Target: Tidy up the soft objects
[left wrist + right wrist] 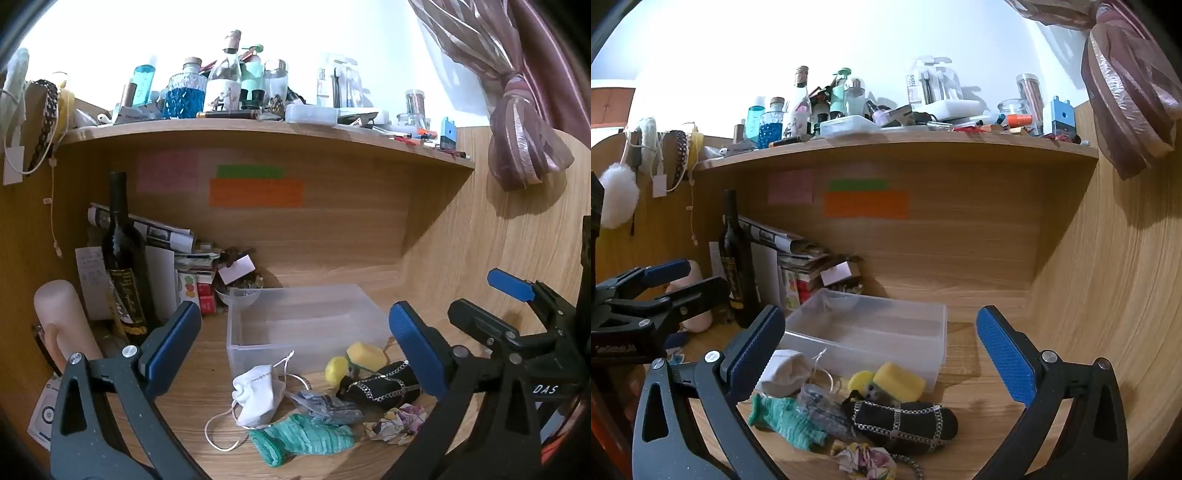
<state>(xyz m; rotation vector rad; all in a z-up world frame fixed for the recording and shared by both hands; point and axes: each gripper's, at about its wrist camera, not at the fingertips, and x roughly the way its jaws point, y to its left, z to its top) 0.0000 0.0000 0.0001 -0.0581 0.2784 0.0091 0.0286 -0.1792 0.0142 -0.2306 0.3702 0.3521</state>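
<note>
Soft objects lie heaped on the wooden desk (461,266), just near of the clear plastic bin (306,325): black chain-trimmed pouch (905,424), green knitted glove (299,437), white face mask (258,395), yellow sponge (899,382), floral scrap (864,459). Left gripper (295,350) and right gripper (882,350) hover above them, jaws wide apart, holding nothing.

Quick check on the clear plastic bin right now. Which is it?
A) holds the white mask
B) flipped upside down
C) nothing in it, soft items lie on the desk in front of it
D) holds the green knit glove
C: the clear plastic bin sits upright with a bare interior, while the green knit glove, white mask and black chain-trimmed pouch lie on the desk in front of it.
</note>
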